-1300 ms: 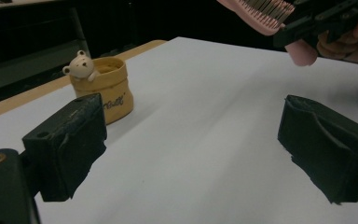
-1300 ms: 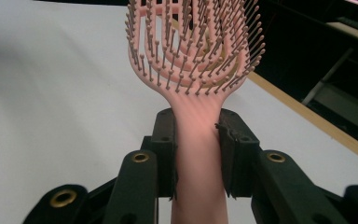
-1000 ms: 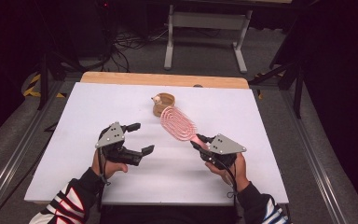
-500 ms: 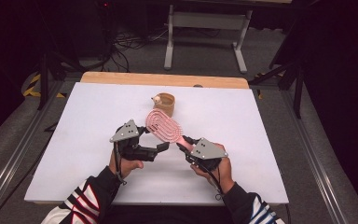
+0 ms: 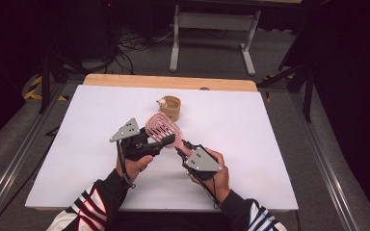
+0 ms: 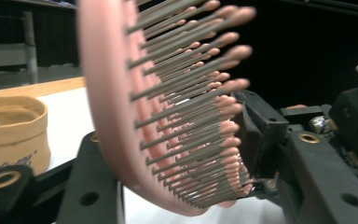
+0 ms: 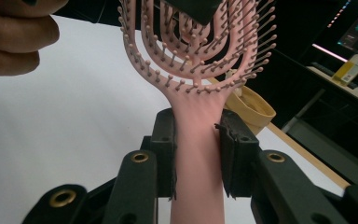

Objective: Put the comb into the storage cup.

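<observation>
Right hand-held gripper (image 7: 196, 154) clamps pink brush (image 5: 163, 128) handle, angled up-left; left hand-held gripper (image 5: 166, 141) jaws straddle head, prob. w/o closing.

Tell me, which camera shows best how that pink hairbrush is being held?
The right gripper view: the right gripper clamps the pink hairbrush by its handle. The left gripper view shows its bristles close up between the left gripper jaws. The high view shows it small, between both grippers.

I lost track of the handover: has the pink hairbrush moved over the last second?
Yes. The hairbrush, its handle clamped in the right gripper, has shifted left, from right of the tan cup to below it.
</observation>
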`<action>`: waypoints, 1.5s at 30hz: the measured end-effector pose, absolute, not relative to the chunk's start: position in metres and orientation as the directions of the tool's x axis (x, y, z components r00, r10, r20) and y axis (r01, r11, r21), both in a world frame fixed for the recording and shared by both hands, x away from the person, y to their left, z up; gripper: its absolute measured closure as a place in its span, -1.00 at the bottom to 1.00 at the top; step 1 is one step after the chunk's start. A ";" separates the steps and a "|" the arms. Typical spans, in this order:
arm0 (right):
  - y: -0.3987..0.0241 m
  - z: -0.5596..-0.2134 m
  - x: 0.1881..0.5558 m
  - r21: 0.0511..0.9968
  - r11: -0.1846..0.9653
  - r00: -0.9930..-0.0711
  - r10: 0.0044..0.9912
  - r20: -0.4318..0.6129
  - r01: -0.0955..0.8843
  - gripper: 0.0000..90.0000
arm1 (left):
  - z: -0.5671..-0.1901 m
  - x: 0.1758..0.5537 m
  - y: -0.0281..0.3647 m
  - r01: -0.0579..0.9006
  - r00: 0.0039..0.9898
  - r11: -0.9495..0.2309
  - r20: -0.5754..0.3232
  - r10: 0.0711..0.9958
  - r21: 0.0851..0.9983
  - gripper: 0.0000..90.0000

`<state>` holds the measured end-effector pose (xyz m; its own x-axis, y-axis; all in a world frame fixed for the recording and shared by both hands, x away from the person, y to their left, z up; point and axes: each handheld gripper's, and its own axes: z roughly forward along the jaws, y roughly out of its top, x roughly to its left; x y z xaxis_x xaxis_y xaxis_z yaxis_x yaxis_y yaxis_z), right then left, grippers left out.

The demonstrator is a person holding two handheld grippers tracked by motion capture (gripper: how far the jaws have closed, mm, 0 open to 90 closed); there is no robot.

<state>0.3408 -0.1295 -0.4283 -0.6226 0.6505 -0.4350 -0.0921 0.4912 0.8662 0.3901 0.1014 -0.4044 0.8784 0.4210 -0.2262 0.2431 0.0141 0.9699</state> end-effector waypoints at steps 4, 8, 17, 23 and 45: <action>-0.128 -0.425 0.345 0.861 0.499 -0.601 0.659 -0.453 -0.102 0.55 | -0.396 0.392 0.101 0.229 0.898 0.032 -0.224 0.378 0.973 0.34; -0.127 -0.424 0.345 0.866 0.488 -0.597 0.666 -0.448 -0.106 0.55 | -0.392 0.392 0.098 0.209 0.905 0.023 -0.202 0.375 0.978 0.38; -0.127 -0.425 0.346 0.874 0.477 -0.619 0.660 -0.425 -0.091 0.55 | -0.390 0.388 0.097 0.178 0.911 -0.007 -0.163 0.378 0.984 0.40; -0.129 -0.425 0.344 0.886 0.456 -0.638 0.659 -0.399 -0.083 0.49 | -0.389 0.386 0.100 0.166 0.907 -0.005 -0.150 0.392 0.986 0.40; -0.152 -0.412 0.338 0.923 0.369 -0.649 0.676 -0.348 -0.110 -0.28 | -0.389 0.387 0.122 0.138 0.873 -0.035 -0.105 0.476 0.990 0.40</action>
